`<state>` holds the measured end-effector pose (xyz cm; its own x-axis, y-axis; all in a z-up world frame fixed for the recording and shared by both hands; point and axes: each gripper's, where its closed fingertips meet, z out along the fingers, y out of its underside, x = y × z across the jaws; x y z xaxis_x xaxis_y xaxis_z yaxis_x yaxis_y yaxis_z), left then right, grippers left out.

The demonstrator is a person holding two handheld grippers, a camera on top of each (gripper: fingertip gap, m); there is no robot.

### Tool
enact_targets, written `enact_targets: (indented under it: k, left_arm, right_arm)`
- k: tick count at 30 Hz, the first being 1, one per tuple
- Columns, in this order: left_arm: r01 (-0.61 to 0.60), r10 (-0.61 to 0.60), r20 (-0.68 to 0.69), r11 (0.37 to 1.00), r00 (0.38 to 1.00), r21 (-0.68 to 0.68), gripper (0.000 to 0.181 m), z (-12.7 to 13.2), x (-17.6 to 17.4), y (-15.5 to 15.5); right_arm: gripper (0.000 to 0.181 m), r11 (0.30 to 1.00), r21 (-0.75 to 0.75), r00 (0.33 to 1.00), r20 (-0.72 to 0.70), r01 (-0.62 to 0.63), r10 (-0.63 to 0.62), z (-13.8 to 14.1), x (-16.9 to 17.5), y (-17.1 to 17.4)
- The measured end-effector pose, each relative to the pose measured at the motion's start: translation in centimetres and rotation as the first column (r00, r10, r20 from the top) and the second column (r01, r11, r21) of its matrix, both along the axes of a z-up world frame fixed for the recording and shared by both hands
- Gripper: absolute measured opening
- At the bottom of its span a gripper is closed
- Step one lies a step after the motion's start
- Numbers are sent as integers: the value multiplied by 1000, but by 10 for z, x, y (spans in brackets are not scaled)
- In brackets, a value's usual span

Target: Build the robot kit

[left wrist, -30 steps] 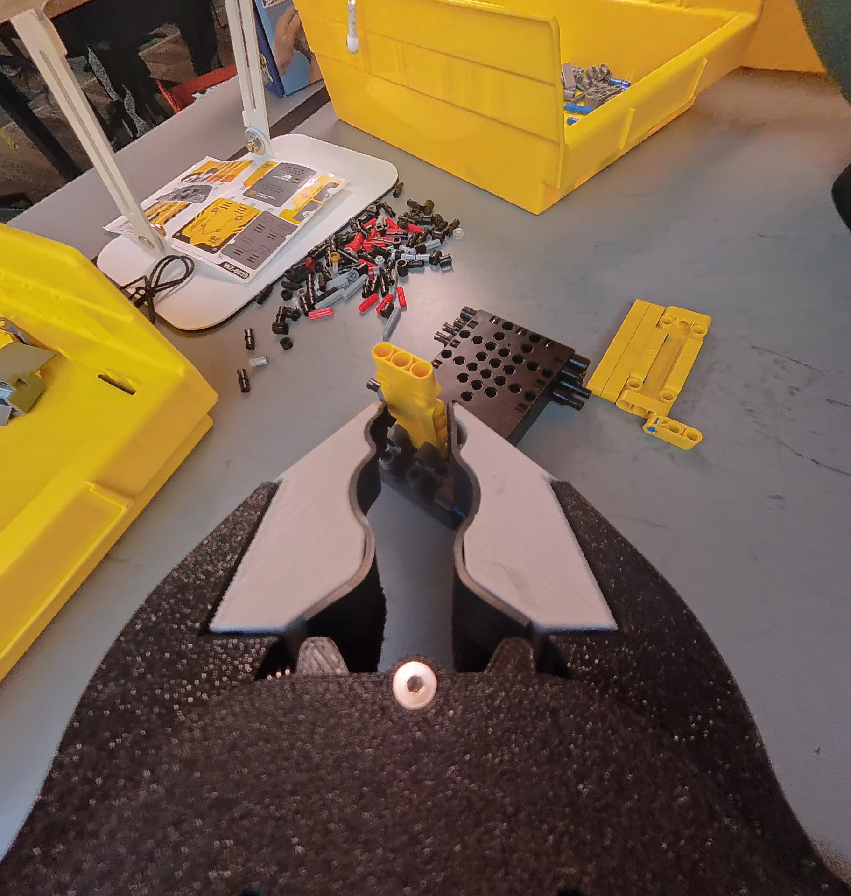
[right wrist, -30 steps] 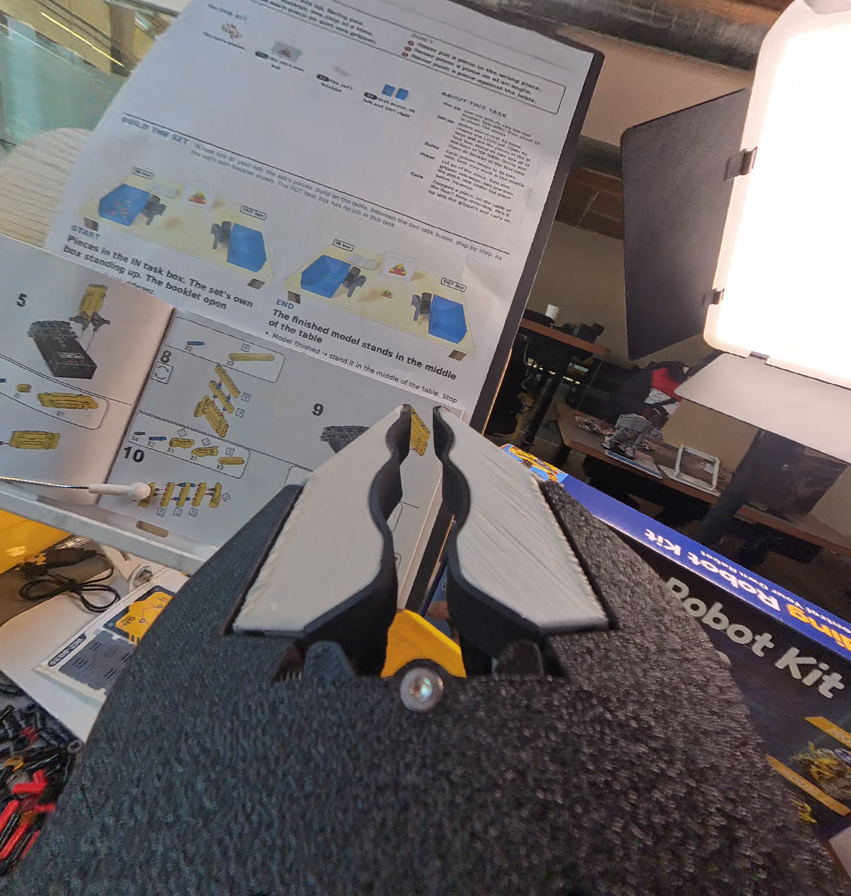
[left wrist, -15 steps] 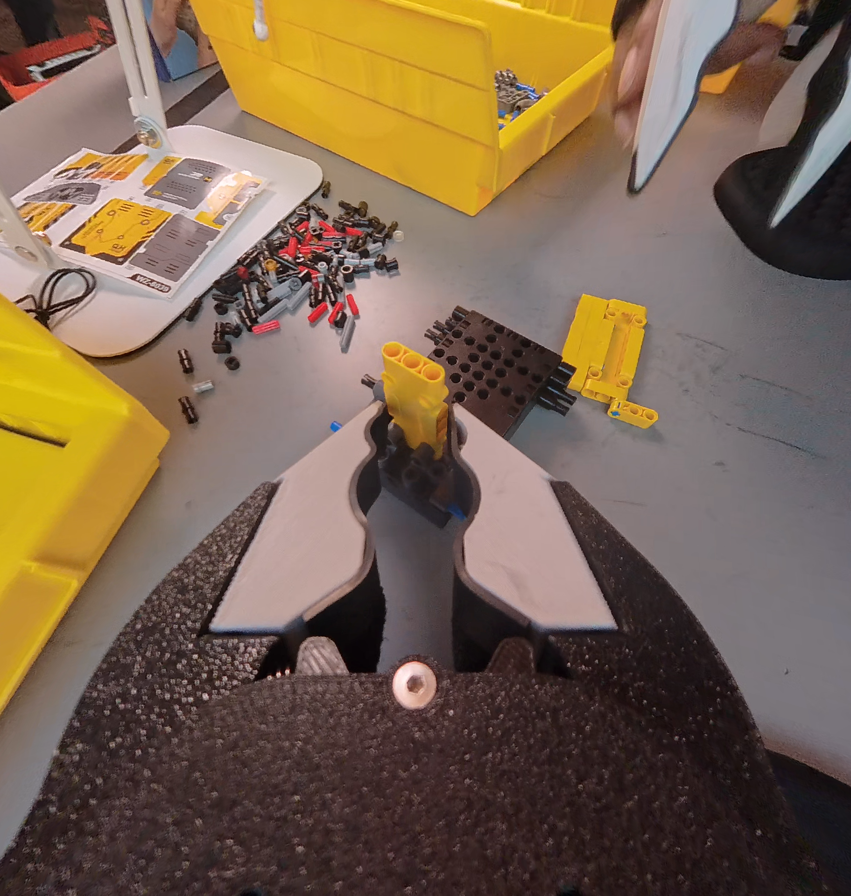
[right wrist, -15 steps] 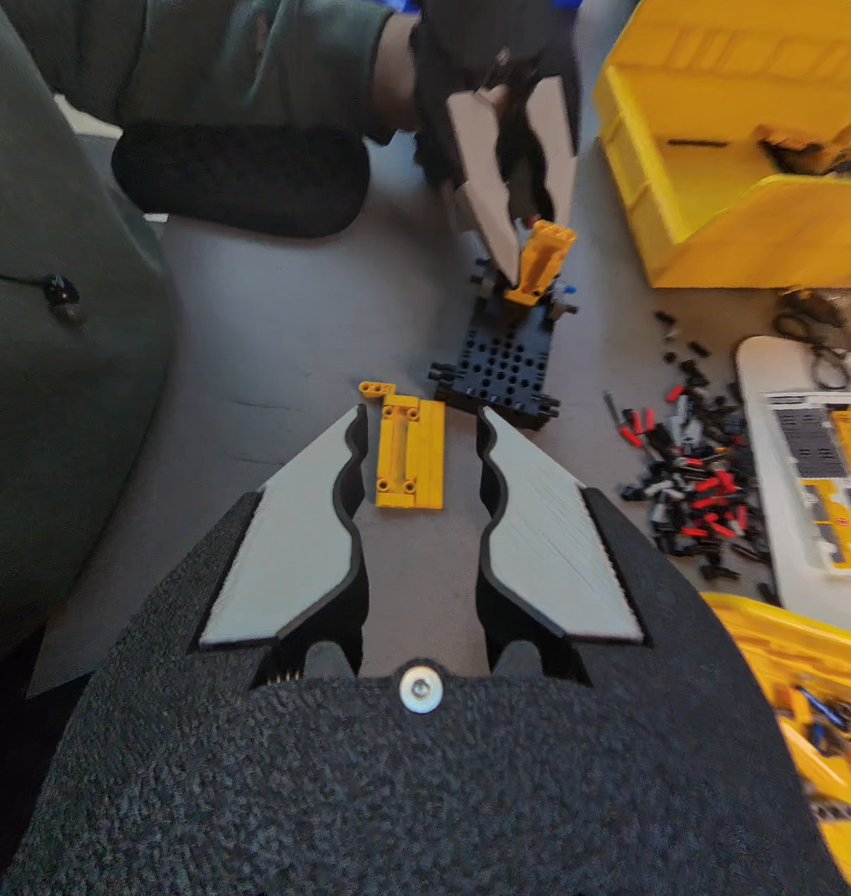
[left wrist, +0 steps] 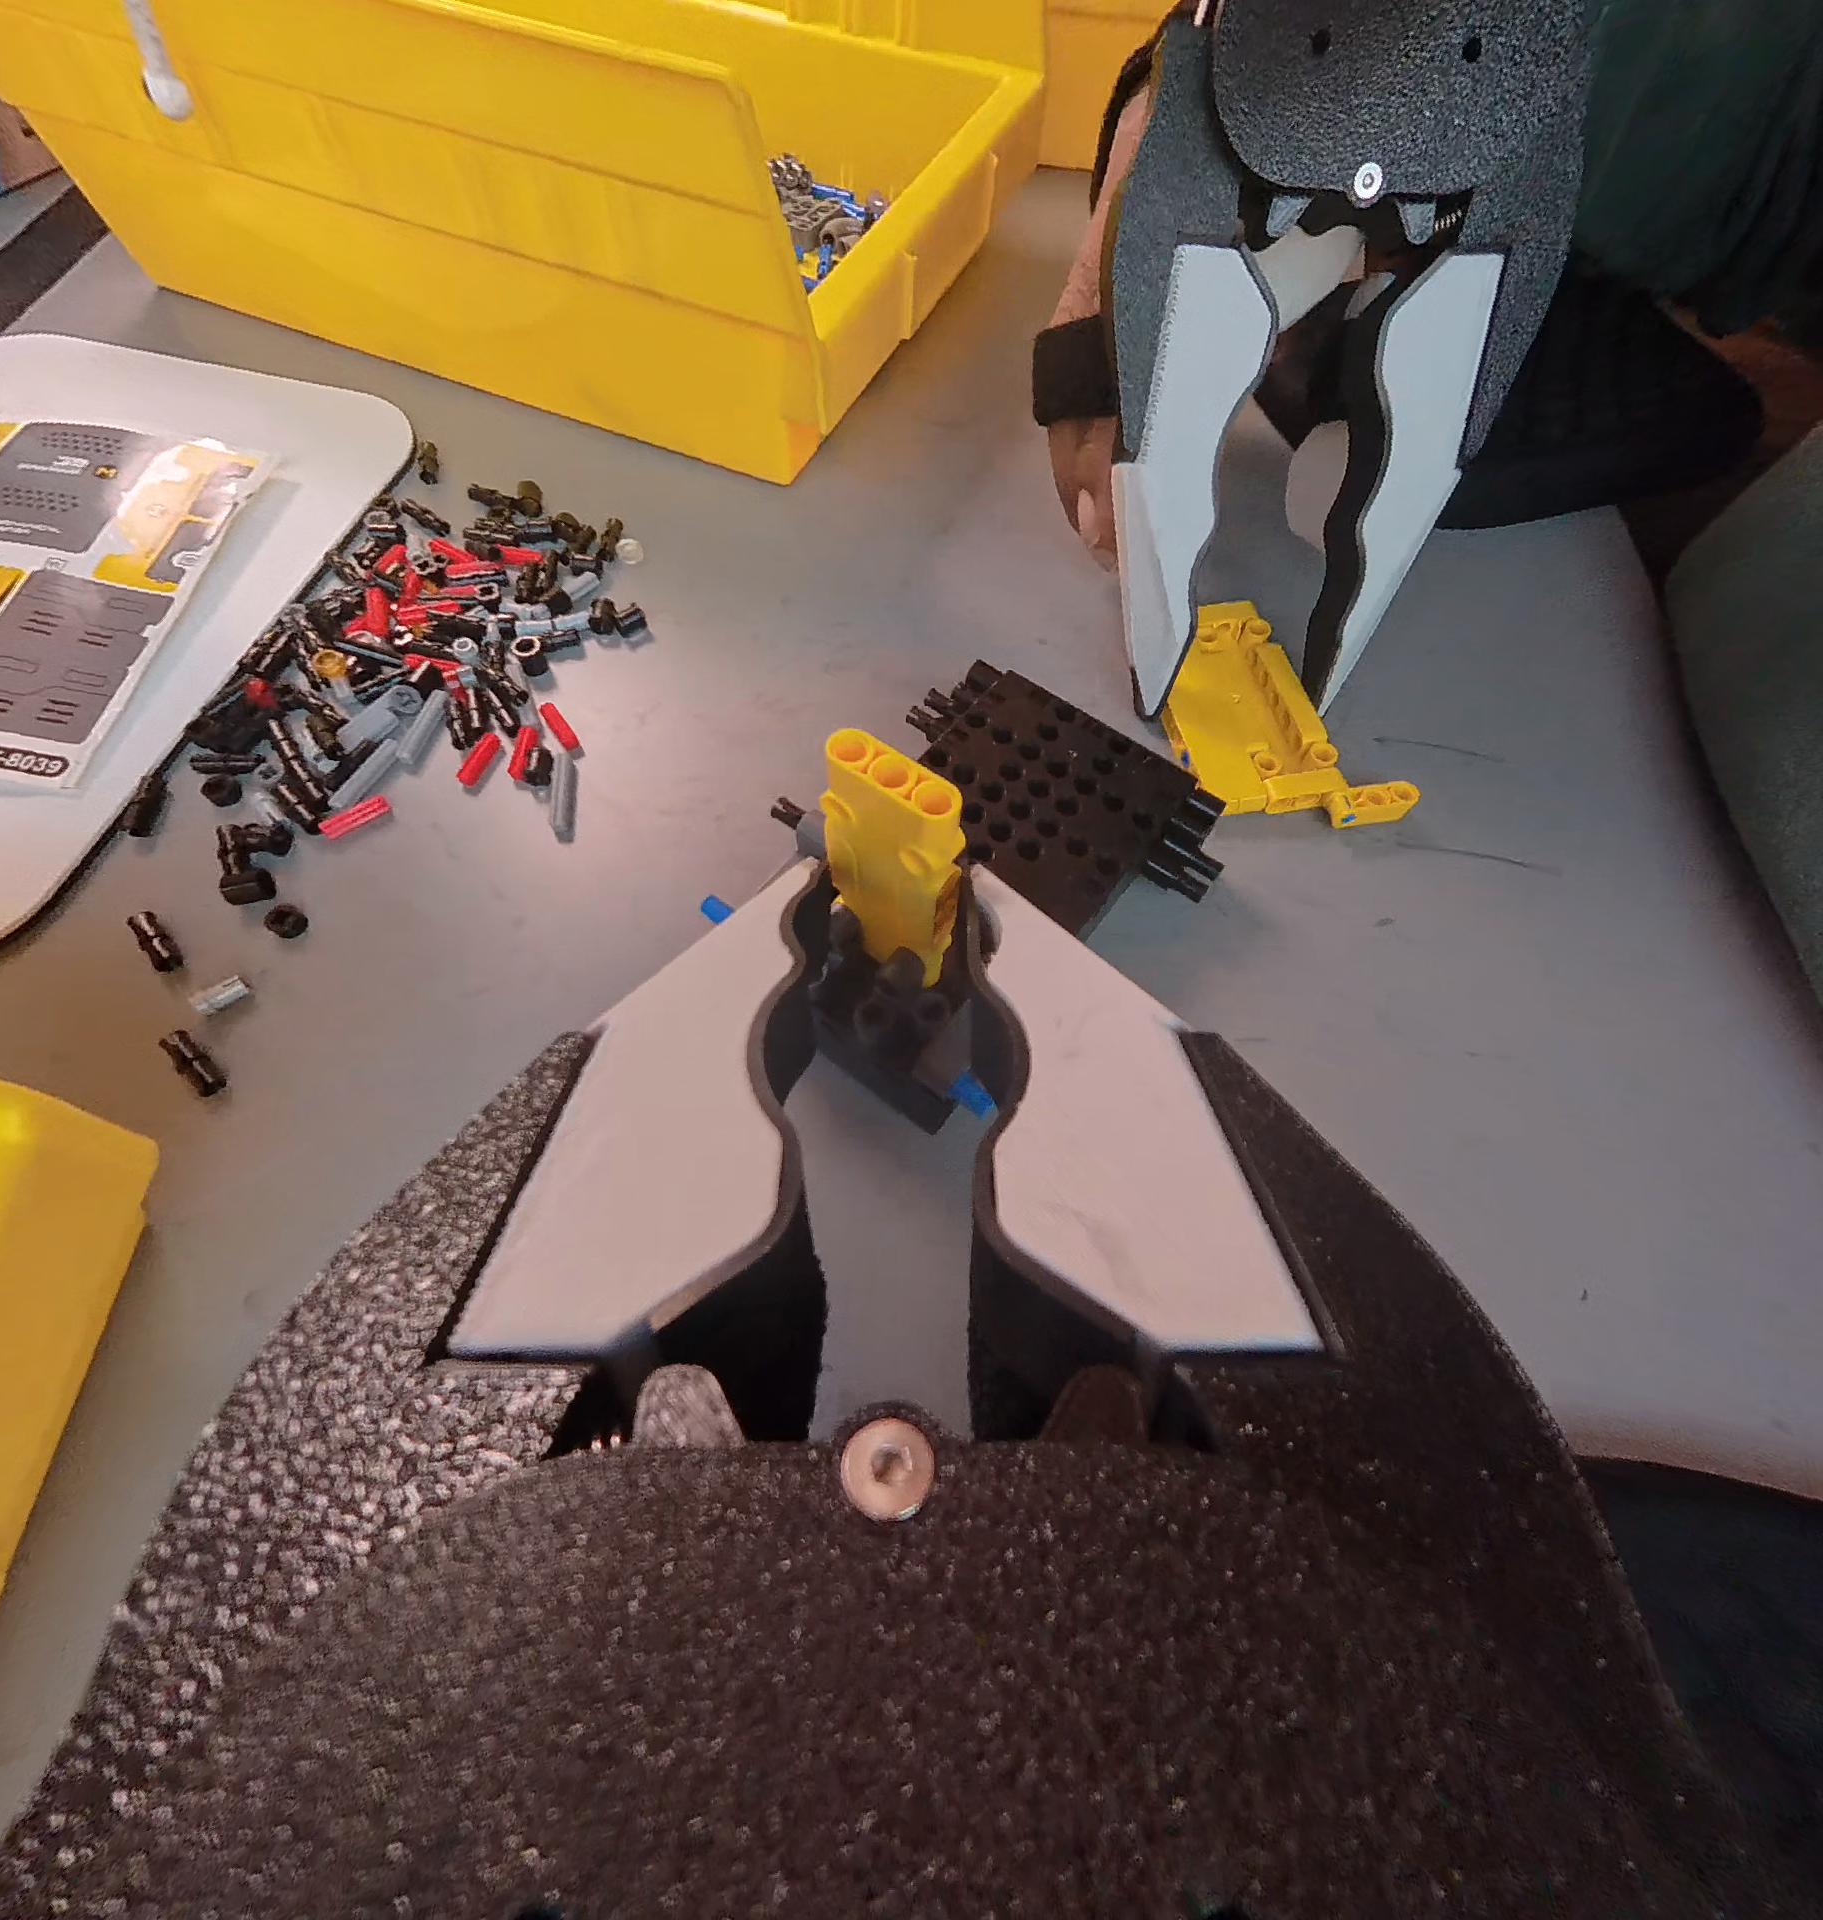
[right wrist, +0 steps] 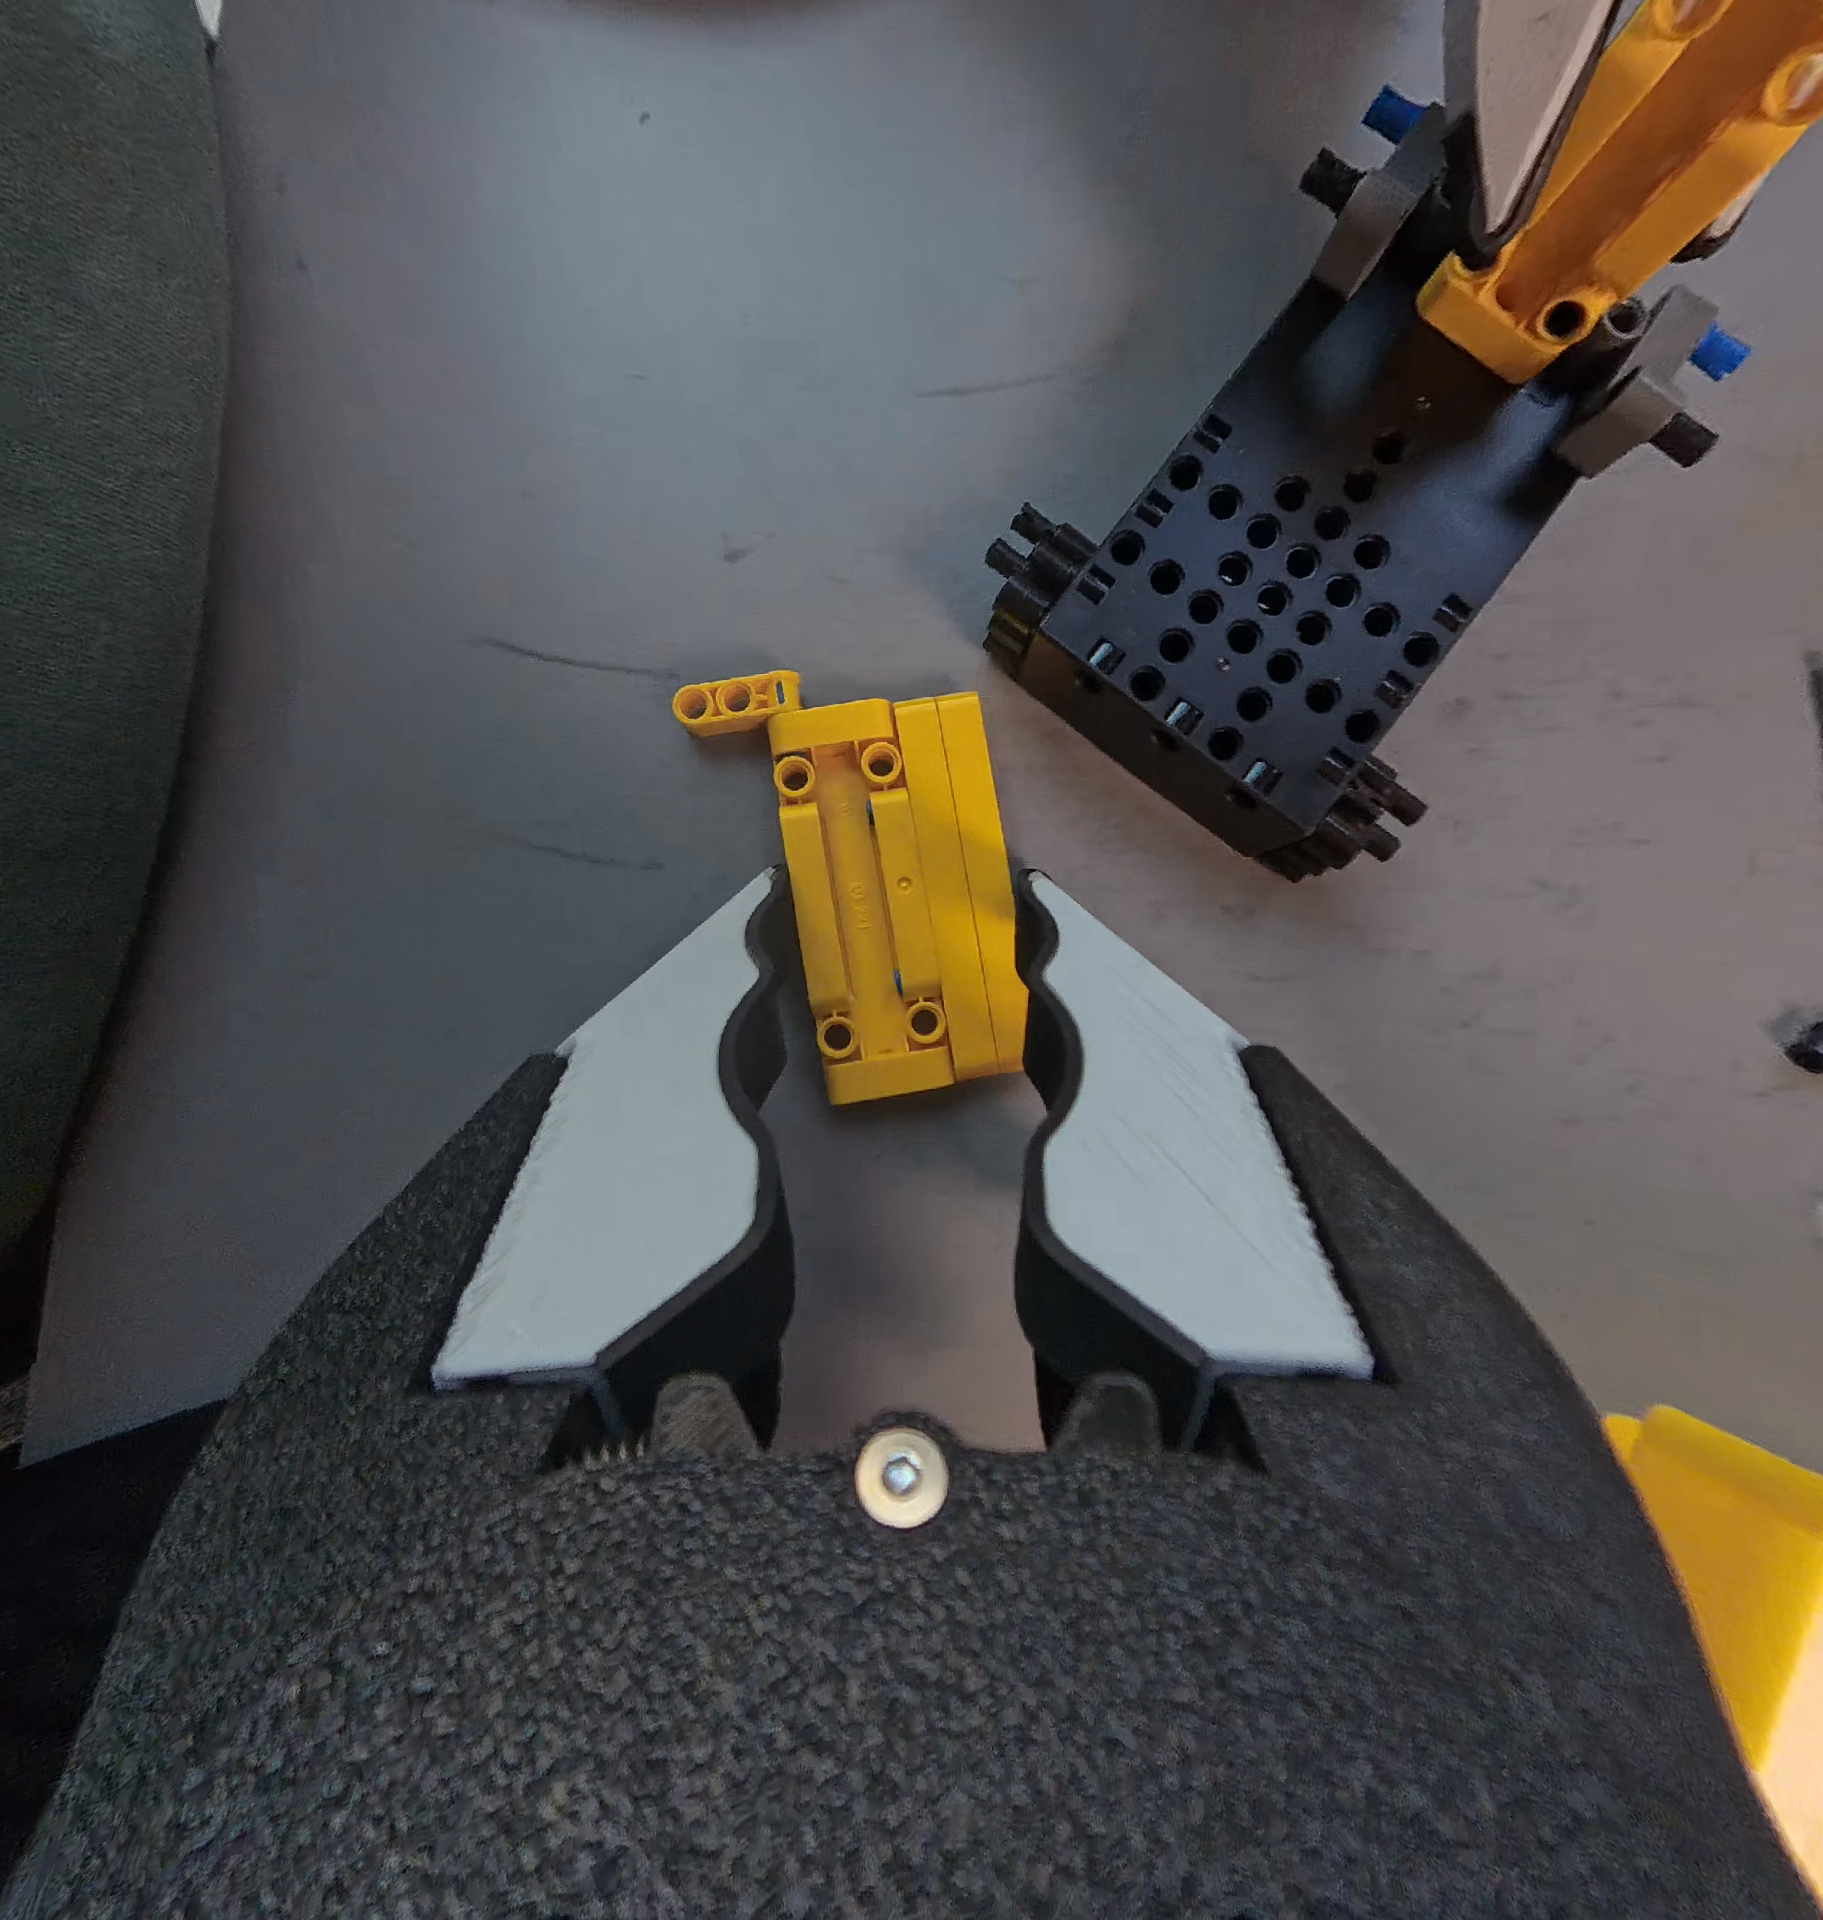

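Yellow beam, left wrist view: your left gripper (left wrist: pixel 891 914) is clenched on the upright yellow beam (left wrist: pixel 891 821) at centre frame, steadying the black pegged block (left wrist: pixel 1052 810) it joins on the grey table (left wrist: pixel 1406 1039).
Loose pins, left wrist view: red, black and grey pins (left wrist: pixel 408 665) lie at left, near the sticker sheet (left wrist: pixel 65 582); the yellow bin (left wrist: pixel 533 208) is cut off at the top.
Hidden, left wrist view: the beam's foot sits behind your fingers.
Flat panel, right wrist view: your right gripper (right wrist: pixel 896 904) is spread, straddling the yellow panel assembly (right wrist: pixel 886 894) lying flat at centre; contact is hard to judge.
Cut off, right wrist view: the beam runs out of frame, upper right.
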<state>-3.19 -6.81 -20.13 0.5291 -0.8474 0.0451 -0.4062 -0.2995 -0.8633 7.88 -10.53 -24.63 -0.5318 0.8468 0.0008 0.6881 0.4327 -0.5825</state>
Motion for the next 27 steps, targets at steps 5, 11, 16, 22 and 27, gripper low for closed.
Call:
enact_targets:
  k: [5, 11, 16, 22, 27]
  left_arm:
    - [85, -84, 16, 996, 996, -30, 23, 0, 7, -5]
    - [105, -104, 16, 994, 994, -31, 23, 0, 13, -3]
    - [81, -81, 8, 997, 997, -17, 23, 0, 13, -3]
    - [68, -68, 11, 998, 998, -9, 23, -1, 15, -3]
    - [28, -28, -12, 999, 1000, 21, 22, -2, 16, -1]
  right_arm:
    - [42, 986, -119, 992, -73, -112, 104, 22, 15, -20]
    - [42, 967, -255, 921, -382, -26, -76, 89, -2, 5]
    - [42, 941, -319, 849, -461, 113, -258, 98, -17, 35]
    - [42, 896, -354, 773, -475, 268, -420, 94, -33, 64]
    - [42, 850, -389, 703, -488, 356, -518, 94, -37, 81]
